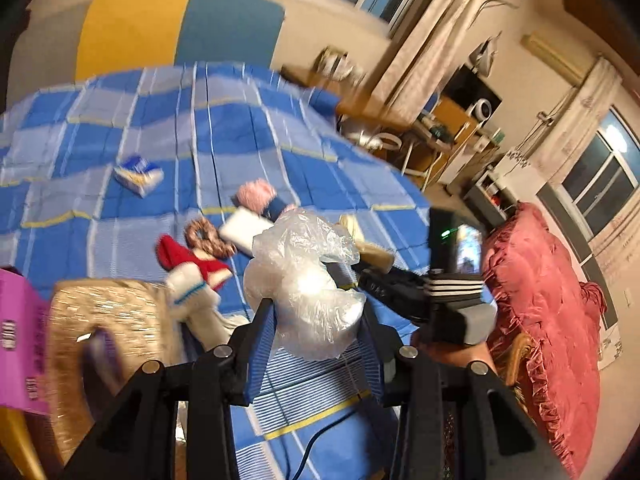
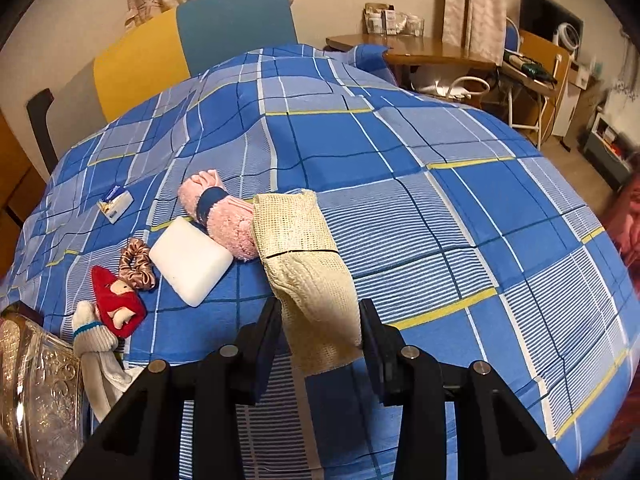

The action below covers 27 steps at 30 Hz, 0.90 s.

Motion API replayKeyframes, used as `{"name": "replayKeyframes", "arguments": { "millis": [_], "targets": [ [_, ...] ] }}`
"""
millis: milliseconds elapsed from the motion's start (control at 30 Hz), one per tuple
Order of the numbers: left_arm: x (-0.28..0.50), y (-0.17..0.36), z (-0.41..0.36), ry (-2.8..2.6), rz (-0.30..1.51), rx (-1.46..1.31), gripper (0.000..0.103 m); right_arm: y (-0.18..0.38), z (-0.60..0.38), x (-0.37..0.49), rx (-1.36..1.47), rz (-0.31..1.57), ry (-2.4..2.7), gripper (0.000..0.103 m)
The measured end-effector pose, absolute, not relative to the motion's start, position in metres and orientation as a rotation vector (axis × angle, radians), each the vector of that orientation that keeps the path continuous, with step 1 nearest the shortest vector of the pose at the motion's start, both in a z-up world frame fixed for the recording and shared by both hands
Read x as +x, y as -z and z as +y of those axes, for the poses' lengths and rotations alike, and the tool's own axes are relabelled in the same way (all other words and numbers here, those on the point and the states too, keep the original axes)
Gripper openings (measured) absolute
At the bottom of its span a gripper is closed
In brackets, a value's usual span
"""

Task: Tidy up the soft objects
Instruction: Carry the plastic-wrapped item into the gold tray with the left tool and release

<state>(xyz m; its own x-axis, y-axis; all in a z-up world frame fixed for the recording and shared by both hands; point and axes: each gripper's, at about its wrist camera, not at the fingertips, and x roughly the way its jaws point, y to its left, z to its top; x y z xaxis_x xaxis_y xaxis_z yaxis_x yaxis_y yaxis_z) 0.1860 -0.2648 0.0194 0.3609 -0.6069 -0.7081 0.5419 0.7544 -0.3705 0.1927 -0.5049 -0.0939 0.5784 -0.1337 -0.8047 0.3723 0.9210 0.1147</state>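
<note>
Landmark: white foam block (image 2: 191, 261) on the blue checked bedcover (image 2: 420, 208).
Around it: pink plush roll (image 2: 224, 220) touching its far side; satin scrunchie (image 2: 136, 264), red doll (image 2: 116, 300) and white sock (image 2: 94, 340) on its left; small blue-white packet (image 2: 115, 204) well apart, further left.
Writing: purple box (image 1: 18, 336) has print, too blurred to read.
Left gripper (image 1: 316, 320): jaws clamped on a crumpled clear plastic bag (image 1: 304, 280), lifted above the bedcover.
Right gripper (image 2: 320, 332): jaws clamped on a cream mesh bag (image 2: 308, 264), which lies just right of the block.

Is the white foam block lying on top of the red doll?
No, the white foam block lies flat on the blue bedspread, apart from the red doll, with the scrunchie between them.
</note>
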Motion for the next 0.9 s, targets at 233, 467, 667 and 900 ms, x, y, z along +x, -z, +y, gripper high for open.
{"name": "replayKeyframes", "arguments": {
  "millis": [233, 467, 667, 900],
  "targets": [
    [0.174, -0.052, -0.211, 0.723, 0.840, -0.073, 0.040, 0.087, -0.493, 0.189, 0.226, 0.867, 0.299, 0.039],
    [0.179, -0.062, -0.137, 0.621, 0.780, -0.101, 0.040, 0.080, -0.482, 0.185, 0.214, 0.815, 0.283, 0.039],
    [0.192, -0.050, -0.055, 0.456, 0.781, -0.177, 0.040, 0.076, -0.480, 0.183, 0.196, 0.787, 0.295, 0.039],
    [0.206, -0.016, 0.022, 0.294, 0.827, -0.246, 0.040, 0.068, -0.482, 0.176, 0.185, 0.729, 0.335, 0.039]
  ]
}}
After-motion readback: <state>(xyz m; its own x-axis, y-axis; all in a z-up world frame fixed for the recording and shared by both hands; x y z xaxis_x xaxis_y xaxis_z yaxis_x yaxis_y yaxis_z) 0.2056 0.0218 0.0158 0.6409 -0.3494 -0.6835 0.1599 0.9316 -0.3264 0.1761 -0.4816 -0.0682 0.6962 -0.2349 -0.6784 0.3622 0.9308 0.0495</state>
